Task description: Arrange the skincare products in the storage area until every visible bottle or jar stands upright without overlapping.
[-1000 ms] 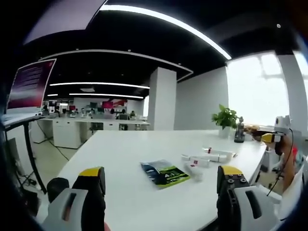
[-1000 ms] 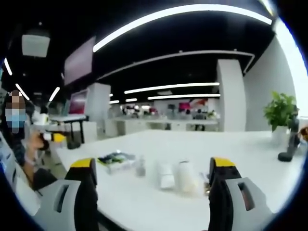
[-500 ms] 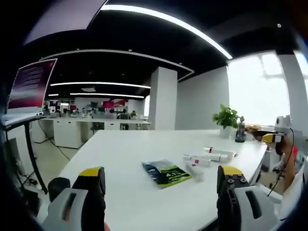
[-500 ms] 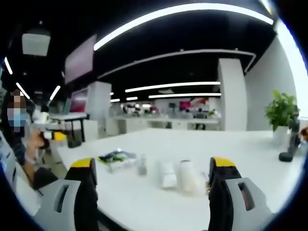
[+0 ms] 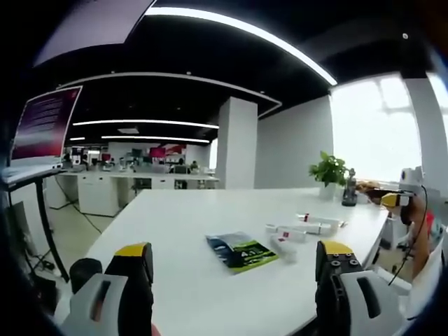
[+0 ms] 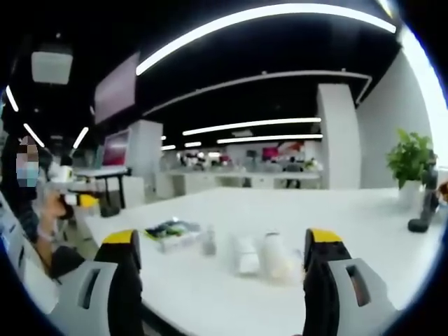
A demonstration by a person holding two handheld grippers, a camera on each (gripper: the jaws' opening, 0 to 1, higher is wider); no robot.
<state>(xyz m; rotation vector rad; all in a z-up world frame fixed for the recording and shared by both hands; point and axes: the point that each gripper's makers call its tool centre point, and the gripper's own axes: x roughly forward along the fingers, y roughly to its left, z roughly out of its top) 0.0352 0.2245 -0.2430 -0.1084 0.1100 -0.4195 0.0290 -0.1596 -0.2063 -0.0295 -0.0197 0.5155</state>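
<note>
On the surface (image 5: 175, 217), a flat packet (image 5: 240, 252) lies left of several tubes (image 5: 308, 227); a potted plant (image 5: 327, 175) stands behind them.

I see ceiling light strips (image 5: 238, 31) glaring, a blown-out window (image 5: 374, 126), fisheye-bent edges, and soft right-view focus.
</note>
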